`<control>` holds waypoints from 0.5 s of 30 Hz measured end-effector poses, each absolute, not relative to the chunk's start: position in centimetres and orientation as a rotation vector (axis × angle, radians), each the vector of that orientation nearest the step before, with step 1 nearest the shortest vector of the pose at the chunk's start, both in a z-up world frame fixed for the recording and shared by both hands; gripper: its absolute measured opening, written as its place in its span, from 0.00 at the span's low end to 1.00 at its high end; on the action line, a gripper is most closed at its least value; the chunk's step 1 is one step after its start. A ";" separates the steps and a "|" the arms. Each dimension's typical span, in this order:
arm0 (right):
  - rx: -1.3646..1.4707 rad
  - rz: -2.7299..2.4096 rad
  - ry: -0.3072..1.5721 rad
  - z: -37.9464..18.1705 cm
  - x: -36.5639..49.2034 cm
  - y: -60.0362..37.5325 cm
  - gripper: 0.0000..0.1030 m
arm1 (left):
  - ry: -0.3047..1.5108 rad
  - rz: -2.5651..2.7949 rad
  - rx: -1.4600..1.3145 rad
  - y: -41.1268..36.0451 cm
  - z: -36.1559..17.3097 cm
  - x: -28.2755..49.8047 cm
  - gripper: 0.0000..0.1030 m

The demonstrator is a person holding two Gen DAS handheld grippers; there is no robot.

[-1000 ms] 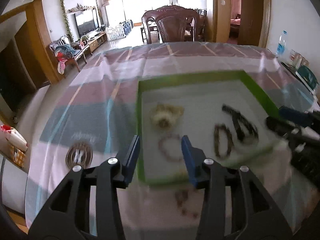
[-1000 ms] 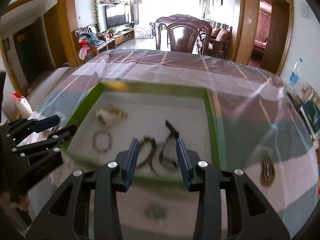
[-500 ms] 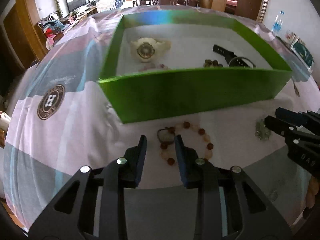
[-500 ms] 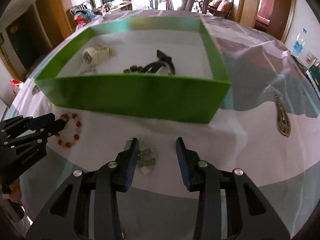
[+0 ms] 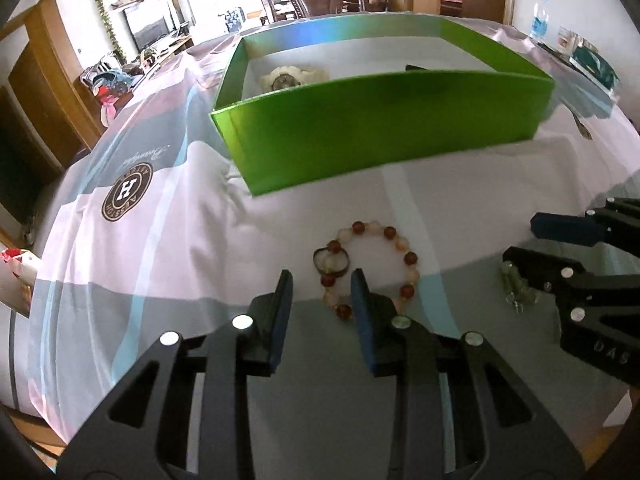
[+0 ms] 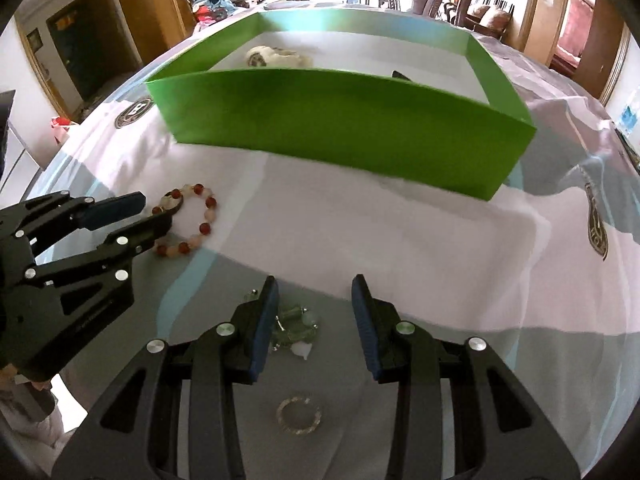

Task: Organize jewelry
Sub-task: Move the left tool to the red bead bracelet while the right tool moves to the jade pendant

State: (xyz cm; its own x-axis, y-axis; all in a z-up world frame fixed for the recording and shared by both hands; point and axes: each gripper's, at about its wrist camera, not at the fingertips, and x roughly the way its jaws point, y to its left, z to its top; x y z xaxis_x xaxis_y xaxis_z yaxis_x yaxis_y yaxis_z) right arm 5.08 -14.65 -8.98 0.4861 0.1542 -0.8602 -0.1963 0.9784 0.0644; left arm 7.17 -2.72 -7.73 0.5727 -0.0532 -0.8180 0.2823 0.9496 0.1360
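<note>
Both your grippers have dropped lower and closer to the table since half a second ago, so the loose pieces now sit right at the fingers instead of out ahead.

Nearest you in the right wrist view, a small pale ring (image 6: 299,416) lies on the grey part of the tablecloth (image 6: 420,240), under the right gripper (image 6: 315,294). Its fingers are spread wide and pinching nothing; the green bead bracelet (image 6: 294,326) is bunched up just inside the left finger.

Your left gripper (image 5: 322,286) has its fingers spread too, gripping nothing. They straddle the near left side of the red and peach bead bracelet (image 5: 370,266), and the dark heart-shaped charm (image 5: 331,262) on it sits just past the tips, between them.

Further back, the green box (image 5: 380,120) stands on the cloth well apart from both bracelets. Over its near wall you can see a cream watch (image 5: 286,78) on the left side and the tip of something black (image 5: 416,68) towards the right; can't tell what that one is from here.

Way off on the far right edge of the table stands a water bottle (image 5: 539,18).
</note>
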 end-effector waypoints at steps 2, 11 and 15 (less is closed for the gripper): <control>-0.022 0.202 1.035 -8.6 4.9 -15.1 0.37 | 0.948 -0.203 0.267 -2.8 -7.7 6.9 0.30; -0.040 0.219 1.045 -9.0 4.6 -14.4 0.36 | 0.941 -0.198 0.249 -2.8 -7.3 7.4 0.34; -0.086 0.219 1.028 -9.1 4.4 -13.8 0.10 | 0.938 -0.193 0.244 -2.4 -7.2 7.5 0.34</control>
